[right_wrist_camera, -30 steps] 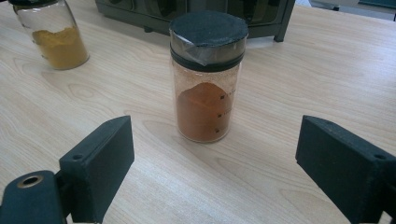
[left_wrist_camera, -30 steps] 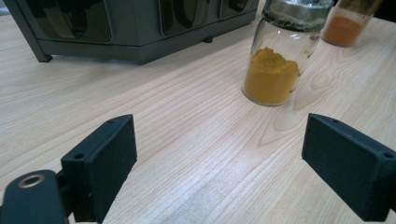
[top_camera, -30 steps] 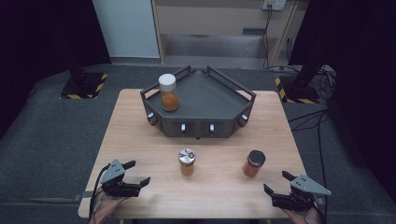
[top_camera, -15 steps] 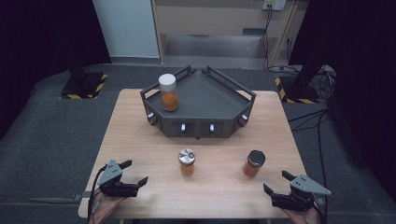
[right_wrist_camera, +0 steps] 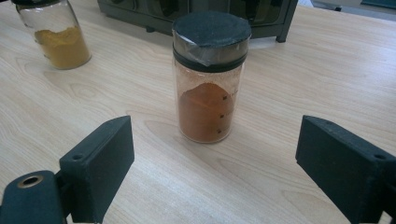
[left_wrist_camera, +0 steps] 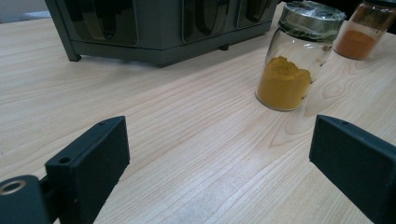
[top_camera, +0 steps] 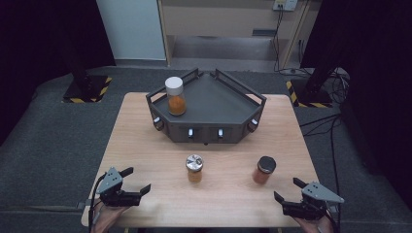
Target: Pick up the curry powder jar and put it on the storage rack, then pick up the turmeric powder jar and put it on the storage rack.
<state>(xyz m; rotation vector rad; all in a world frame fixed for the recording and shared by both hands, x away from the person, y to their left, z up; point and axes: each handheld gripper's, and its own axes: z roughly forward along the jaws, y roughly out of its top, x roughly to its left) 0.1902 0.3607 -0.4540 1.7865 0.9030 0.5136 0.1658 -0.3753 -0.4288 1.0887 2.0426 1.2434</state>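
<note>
L gripper (top_camera: 138, 182) sits at the table's (top_camera: 145, 145) near-left corner, low over the wood, jaws spread wide w/ nothing between them; they've just been opening. In the left gripper view its jaws frame bare wood, and the silver-lid jar (left_wrist_camera: 296, 56) stands ahead and to the right, w/ yellow powder in the bottom half.

Behind, on the far half of the table, the dark rack (top_camera: 209, 104) w/ a white-lid jar (top_camera: 175, 96) upright on its left part, orange powder inside.

Mid table, near side of the rack: silver-lid jar upright, apart from everything. Right of it, well apart, the black-lid jar (top_camera: 265, 170), upright, red-orange powder.

R gripper (top_camera: 286, 190) at the near-right corner, jaws also wide apart and empty, pointing toward the black-lid jar. In the right gripper view that jar stands dead centre between the jaws but farther off, untouched; the silver-lid jar is at upper left, rack edge across the top.
</note>
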